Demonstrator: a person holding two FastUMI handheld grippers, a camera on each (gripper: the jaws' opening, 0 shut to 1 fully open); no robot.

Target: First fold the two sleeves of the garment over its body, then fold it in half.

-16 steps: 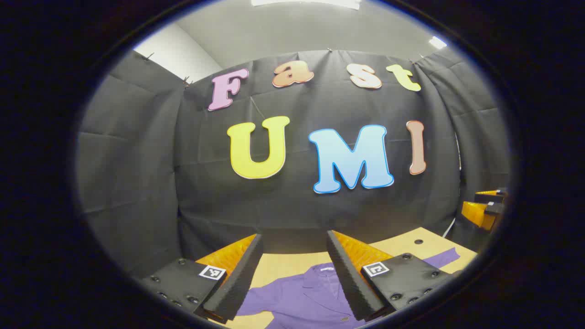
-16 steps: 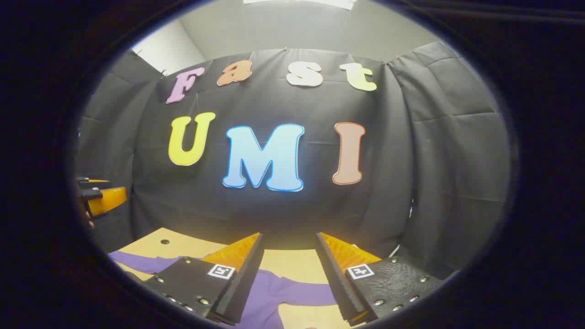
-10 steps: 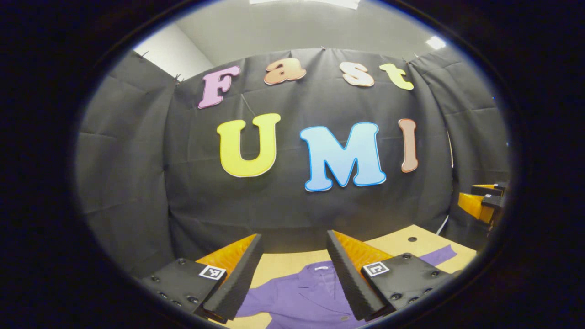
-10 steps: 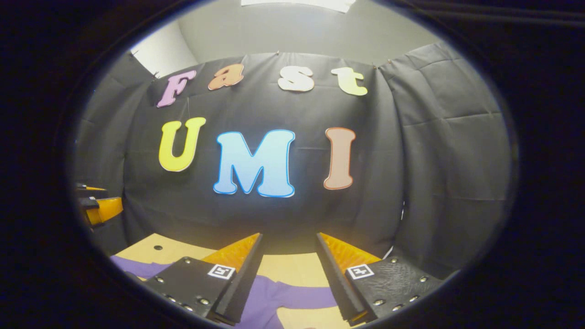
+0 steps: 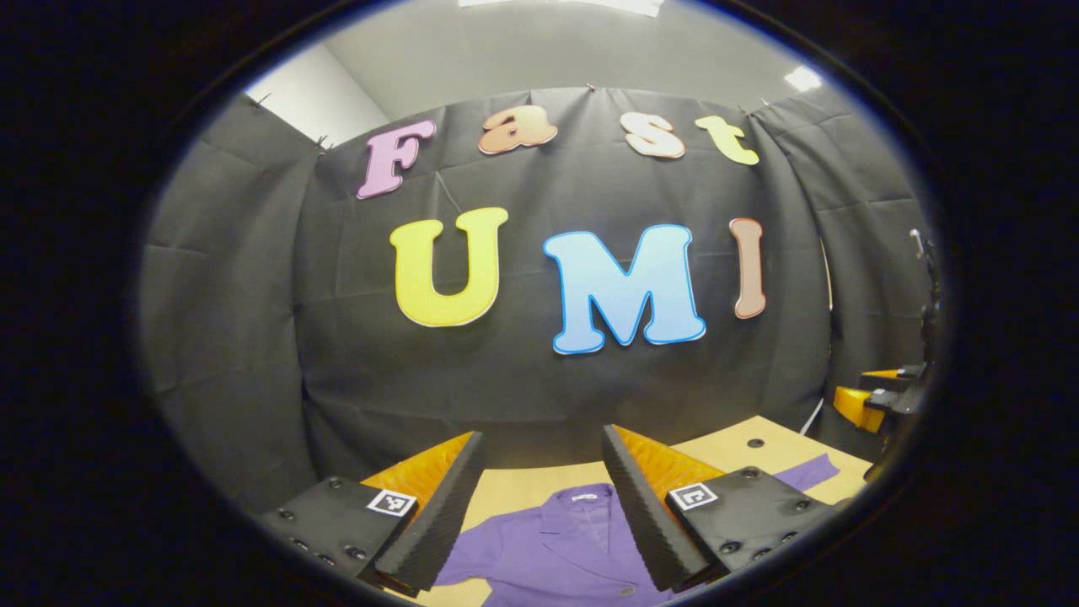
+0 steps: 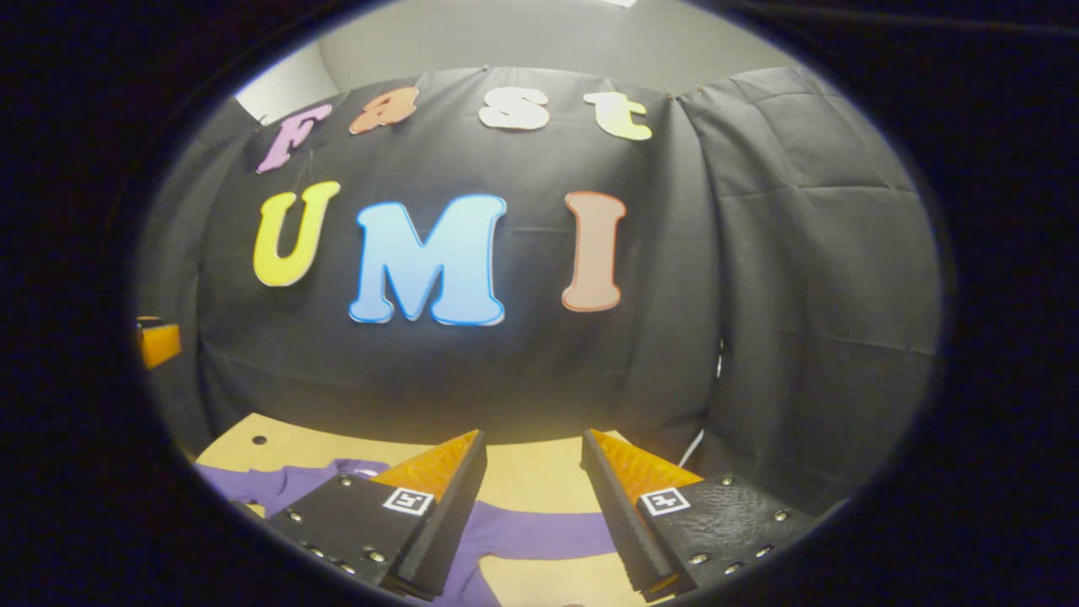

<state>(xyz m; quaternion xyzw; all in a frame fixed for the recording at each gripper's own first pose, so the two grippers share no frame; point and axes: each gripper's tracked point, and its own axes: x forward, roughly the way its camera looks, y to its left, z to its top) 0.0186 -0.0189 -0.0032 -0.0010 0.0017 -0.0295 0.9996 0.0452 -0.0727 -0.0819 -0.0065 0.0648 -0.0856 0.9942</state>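
A purple garment [image 5: 556, 548] lies flat on the wooden table [image 5: 523, 485], collar toward the back wall, one sleeve [image 5: 805, 472] stretched out to the right. My left gripper [image 5: 539, 447] hovers open above the collar, nothing between its fingers. The right gripper [image 5: 872, 396] also appears at the right edge of the left gripper view. In the right gripper view, the garment's sleeve [image 6: 539, 535] runs across the table [image 6: 539, 472] below my open right gripper [image 6: 531, 443], which holds nothing. The garment's body [image 6: 278, 485] lies to the left there.
The black cloth wall stands close behind the table's far edge. A small dark hole [image 5: 755, 443] marks the tabletop at the back right, also seen as a hole [image 6: 258, 439] in the right gripper view. Part of the left gripper [image 6: 156, 341] sits at that view's left edge.
The right gripper's view has tipped downward and turned right, showing more table and sleeve. The left gripper shifted slightly, bringing more of the collar into view. Both stayed open.
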